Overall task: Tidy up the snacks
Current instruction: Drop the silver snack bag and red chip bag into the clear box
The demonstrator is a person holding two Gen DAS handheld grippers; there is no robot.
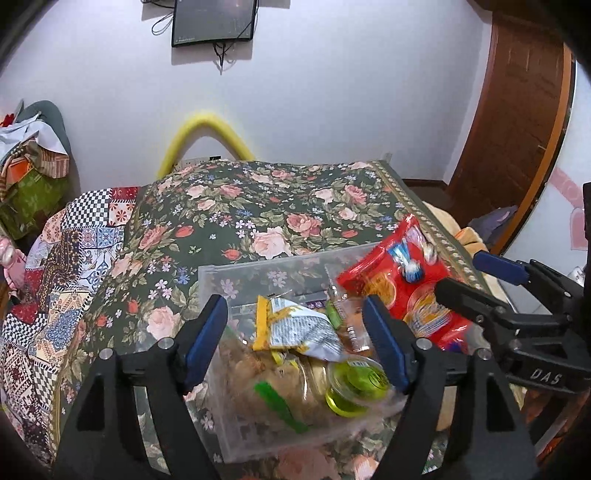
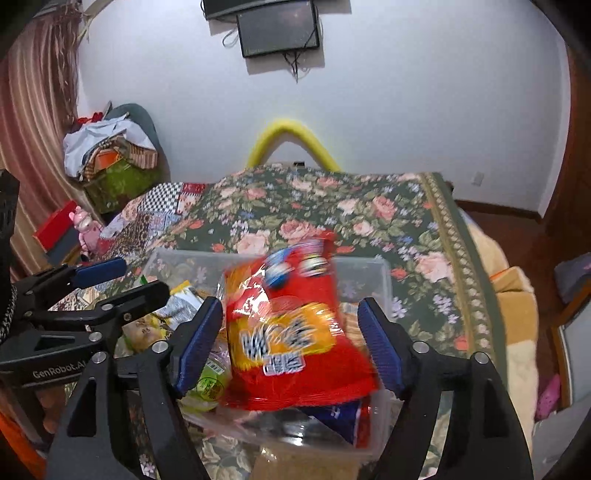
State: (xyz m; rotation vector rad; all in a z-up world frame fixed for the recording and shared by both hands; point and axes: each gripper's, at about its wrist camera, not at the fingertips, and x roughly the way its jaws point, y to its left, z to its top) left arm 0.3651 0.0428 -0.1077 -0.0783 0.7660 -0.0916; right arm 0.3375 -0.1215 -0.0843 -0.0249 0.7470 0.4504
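Snacks, heaped in a clear rectangular plastic bin [image 1: 266, 264]: sitting on a dark green cloth [image 1: 258, 206] woven with pink roses, spreading flat across a bed-like surface. Adjoining a patchwork quilt [image 1: 66, 251] of checks and tile prints on the left side. Backing onto a plain white wall [image 1: 332, 92], carrying a dark flat screen [image 1: 214, 22] with dangling cables up high. Arching against that wall, just behind the cloth, a bent yellow foam tube [image 1: 207, 129]. Curving down the right edge, a brown wooden door frame [image 1: 517, 110]; hanging on the far left of the right wrist view, a striped reddish curtain [image 2: 33, 110].

Inside the bin: lying crumpled on top, a yellow-and-white crinkled foil packet [image 1: 299, 325]; resting just beside it, a small round green-lidded clear cup [image 1: 354, 384]; showing beneath both, soft brownish cellophane-wrapped goods, too blurred for detail.

Hovering over the bin's near end with blue ribbed pads spread wide and gripping nothing, the left gripper [image 1: 295, 306]. Standing just to its right with fingers likewise spread wide, the right gripper [image 2: 290, 306]. Hanging between those fingers, above the bin's right half, a glossy red-and-orange snack bag [image 2: 291, 332], tilted and motion-blurred; touching either pad or not, impossible to tell. Peeking from under it, a blue-and-red wrapper [image 2: 343, 417].
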